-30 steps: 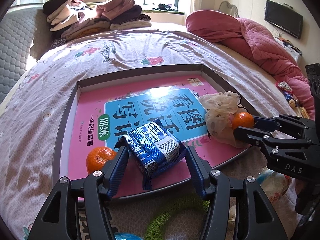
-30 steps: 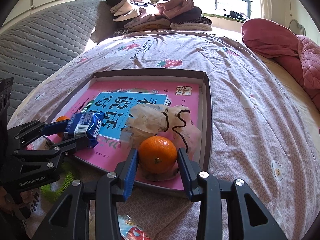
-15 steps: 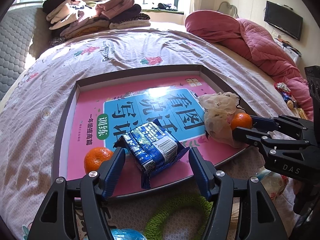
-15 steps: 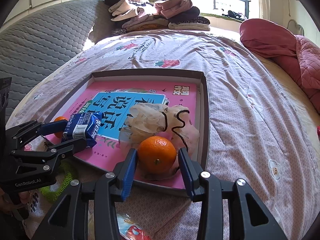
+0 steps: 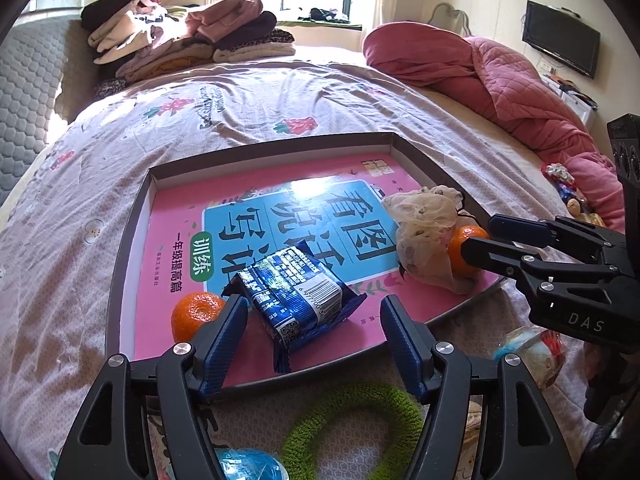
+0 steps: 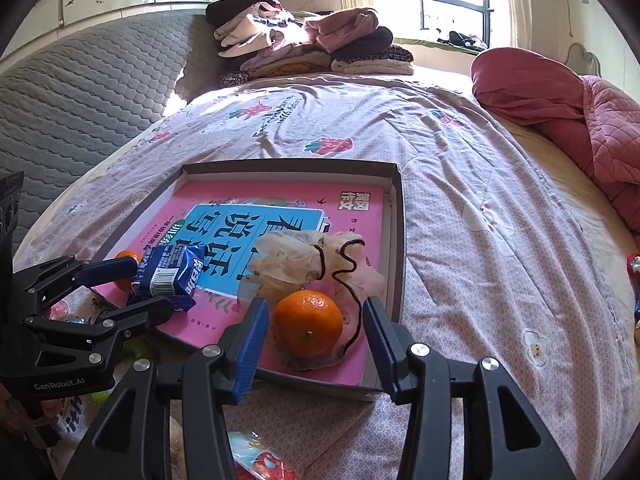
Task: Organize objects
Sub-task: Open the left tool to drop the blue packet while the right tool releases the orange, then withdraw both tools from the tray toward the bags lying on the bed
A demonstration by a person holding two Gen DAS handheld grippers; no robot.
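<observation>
A shallow brown tray (image 5: 132, 240) lies on the bed with a pink book (image 5: 168, 216) inside. On the book rests a blue snack pack (image 5: 296, 292), between the fingers of my left gripper (image 5: 312, 328). Those jaws are opening and their pads stand clear of the pack. An orange (image 5: 196, 314) sits just left of them. In the right wrist view, a second orange (image 6: 308, 328) lies on a crumpled mesh bag (image 6: 288, 264) at the tray's near right corner. My right gripper (image 6: 314, 330) straddles that orange, its jaws opening with gaps on both sides.
A green ring (image 5: 352, 420), a blue wrapped ball (image 5: 248, 464) and a wrapped item (image 5: 532, 348) lie on the bed in front of the tray. Folded clothes (image 5: 180, 36) are piled at the far end. A pink quilt (image 5: 500, 80) is bunched at the right.
Both pairs of jaws have spread wider. The right pads have come off the orange and the left pads off the blue pack. Both things lie where they were.
</observation>
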